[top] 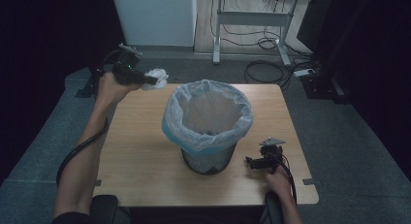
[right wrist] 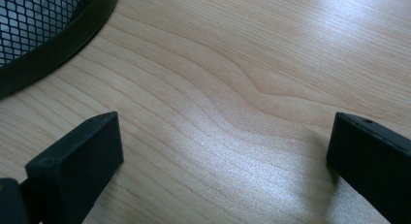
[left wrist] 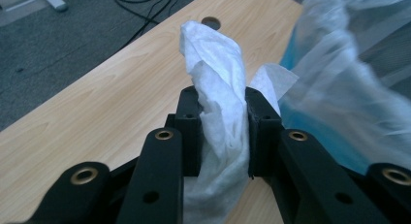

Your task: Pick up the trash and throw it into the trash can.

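My left hand-held gripper is clenching a crumpled white tissue, holding it in the air above the far left corner of the desk, just beside the bin. My right hand-held gripper is resting released on the desk near the bin's mesh base. The tissue is hanging loose below the jaws, so I judge it may snag the plastic liner or slip out short of the opening. The liner's puffed rim is standing between tissue and bin.
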Available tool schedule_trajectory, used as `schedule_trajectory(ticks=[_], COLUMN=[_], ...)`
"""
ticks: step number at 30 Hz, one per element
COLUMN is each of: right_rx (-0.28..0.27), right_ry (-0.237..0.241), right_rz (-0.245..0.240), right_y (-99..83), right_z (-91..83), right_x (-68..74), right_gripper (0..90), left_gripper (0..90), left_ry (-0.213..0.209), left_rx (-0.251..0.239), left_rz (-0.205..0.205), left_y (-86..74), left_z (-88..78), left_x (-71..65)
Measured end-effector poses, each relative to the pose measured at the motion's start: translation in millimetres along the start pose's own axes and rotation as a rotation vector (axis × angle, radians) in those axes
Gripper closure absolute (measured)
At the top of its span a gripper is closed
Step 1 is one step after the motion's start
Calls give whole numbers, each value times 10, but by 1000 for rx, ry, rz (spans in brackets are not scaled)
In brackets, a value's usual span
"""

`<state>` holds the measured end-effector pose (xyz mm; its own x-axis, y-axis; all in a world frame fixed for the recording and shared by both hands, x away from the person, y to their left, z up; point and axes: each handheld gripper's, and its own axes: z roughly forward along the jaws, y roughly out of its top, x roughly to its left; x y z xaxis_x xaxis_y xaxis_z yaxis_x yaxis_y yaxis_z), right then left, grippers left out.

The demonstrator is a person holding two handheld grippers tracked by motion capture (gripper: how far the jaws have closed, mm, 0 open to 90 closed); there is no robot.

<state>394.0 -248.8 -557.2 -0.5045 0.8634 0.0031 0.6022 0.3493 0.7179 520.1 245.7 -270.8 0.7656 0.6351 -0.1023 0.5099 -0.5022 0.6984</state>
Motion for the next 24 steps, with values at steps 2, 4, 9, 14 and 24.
schedule_trajectory(ticks=[2,4,9,14,24], right_rx=[0,0,0,0,0], right_ry=[0,0,0,0,0], right_rz=[0,0,0,0,0], right_y=[0,0,0,0,0], right_z=[0,0,0,0,0], right_x=[0,0,0,0,0], right_gripper=[0,0,0,0,0], left_gripper=[719,719,718,717,715], left_ry=[-10,-22,-50,-82,-158], left_rx=[-6,-11,-22,-29,-31], left_rz=[11,20,47,81,147], left_y=[66,113,230,326,466], left_z=[-48,-78,-121,-129,-35], left_x=[-64,-116,-267,-435,-778])
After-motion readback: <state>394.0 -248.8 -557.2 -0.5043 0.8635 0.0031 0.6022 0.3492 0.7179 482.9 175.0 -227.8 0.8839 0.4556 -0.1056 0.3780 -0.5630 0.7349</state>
